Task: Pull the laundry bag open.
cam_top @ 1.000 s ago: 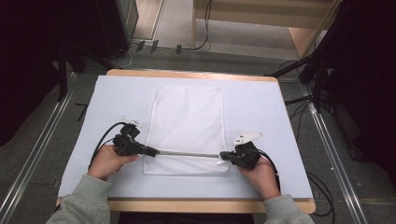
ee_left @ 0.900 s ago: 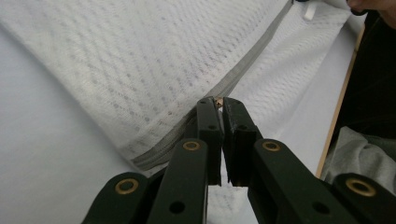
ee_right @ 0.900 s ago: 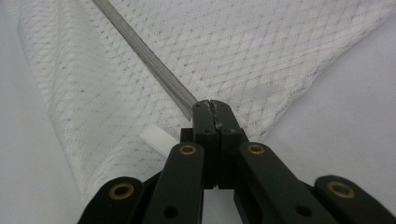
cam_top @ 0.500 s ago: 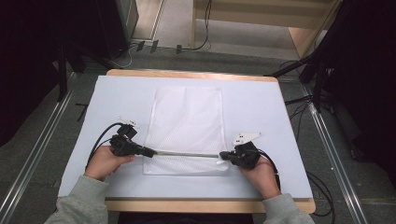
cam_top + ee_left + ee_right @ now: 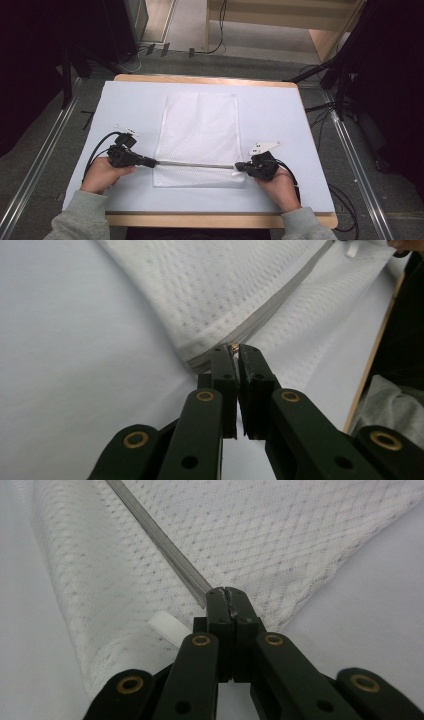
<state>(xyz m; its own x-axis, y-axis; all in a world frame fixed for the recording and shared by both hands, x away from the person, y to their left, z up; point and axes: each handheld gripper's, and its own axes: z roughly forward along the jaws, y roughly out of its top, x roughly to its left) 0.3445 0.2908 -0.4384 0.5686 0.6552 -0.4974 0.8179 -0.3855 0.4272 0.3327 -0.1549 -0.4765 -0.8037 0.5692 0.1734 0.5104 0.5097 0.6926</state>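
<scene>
Left claw [image 5: 235,351] pinched on zipper [image 5: 195,164] at bag's left end, brass bit between jaws. Right claw [image 5: 227,596] clamped on zipper's right end. Mesh bag [image 5: 200,130] flat mid tabletop [image 5: 300,130], zipper taut along near edge. Risk: uneven pull, thin tape slips out of claw; bag skids on smooth cover.

No legible text or markings.
</scene>
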